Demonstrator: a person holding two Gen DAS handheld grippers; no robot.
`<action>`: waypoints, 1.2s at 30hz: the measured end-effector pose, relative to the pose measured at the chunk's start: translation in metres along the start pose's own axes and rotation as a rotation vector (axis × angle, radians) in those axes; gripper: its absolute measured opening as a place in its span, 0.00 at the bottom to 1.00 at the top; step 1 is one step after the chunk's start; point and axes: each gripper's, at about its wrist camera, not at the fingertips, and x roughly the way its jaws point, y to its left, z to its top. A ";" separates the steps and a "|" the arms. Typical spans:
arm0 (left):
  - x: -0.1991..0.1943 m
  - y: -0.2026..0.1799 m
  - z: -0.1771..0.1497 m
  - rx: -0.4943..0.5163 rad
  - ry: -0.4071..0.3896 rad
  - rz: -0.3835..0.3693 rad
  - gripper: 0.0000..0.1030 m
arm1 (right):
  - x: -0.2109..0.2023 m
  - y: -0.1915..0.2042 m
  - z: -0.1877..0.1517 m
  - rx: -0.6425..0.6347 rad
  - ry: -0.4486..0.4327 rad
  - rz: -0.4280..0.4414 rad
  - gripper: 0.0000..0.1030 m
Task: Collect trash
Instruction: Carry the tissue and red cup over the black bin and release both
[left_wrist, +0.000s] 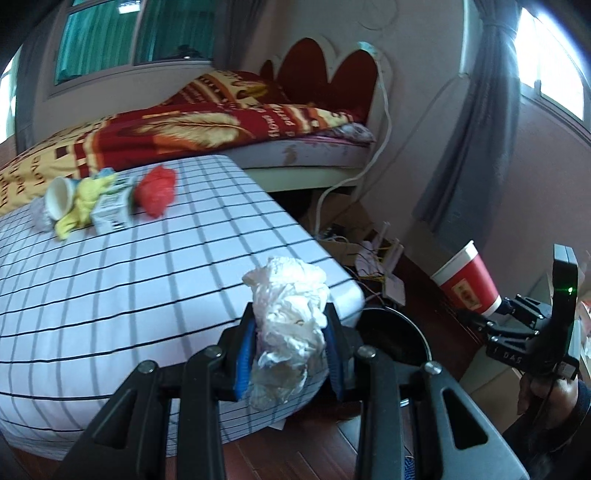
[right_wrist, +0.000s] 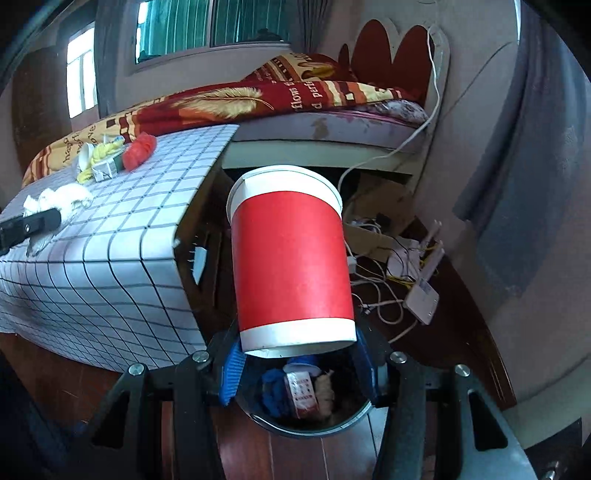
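Note:
My left gripper (left_wrist: 291, 354) is shut on a crumpled white tissue (left_wrist: 288, 317), held over the right edge of the checked table (left_wrist: 110, 288). My right gripper (right_wrist: 299, 354) is shut on the base of a red and white paper cup (right_wrist: 290, 254), held above the round black trash bin (right_wrist: 306, 417), which holds several scraps. The bin (left_wrist: 395, 332) also shows in the left wrist view, with the cup (left_wrist: 465, 284) and the right gripper (left_wrist: 513, 314) to its right. More trash lies at the table's far side: a white paper cup (left_wrist: 59, 197), a yellow wrapper (left_wrist: 85, 203), a small carton (left_wrist: 112, 208) and a red crumpled bag (left_wrist: 157, 188).
A bed with a red and yellow blanket (left_wrist: 207, 125) stands behind the table. A router (right_wrist: 423, 295), cables (right_wrist: 376, 288) and a cardboard box (right_wrist: 373, 236) lie on the dark wooden floor to the right. Grey curtains (left_wrist: 476, 129) hang by the right wall.

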 end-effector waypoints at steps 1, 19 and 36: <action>0.002 -0.006 -0.001 0.007 0.003 -0.007 0.34 | 0.000 -0.002 -0.002 0.002 0.002 -0.002 0.52; 0.047 -0.087 -0.014 0.093 0.072 -0.127 0.34 | 0.017 -0.043 -0.041 0.056 0.028 -0.014 0.52; 0.129 -0.122 -0.054 0.120 0.251 -0.183 0.34 | 0.089 -0.055 -0.067 0.035 0.184 0.035 0.52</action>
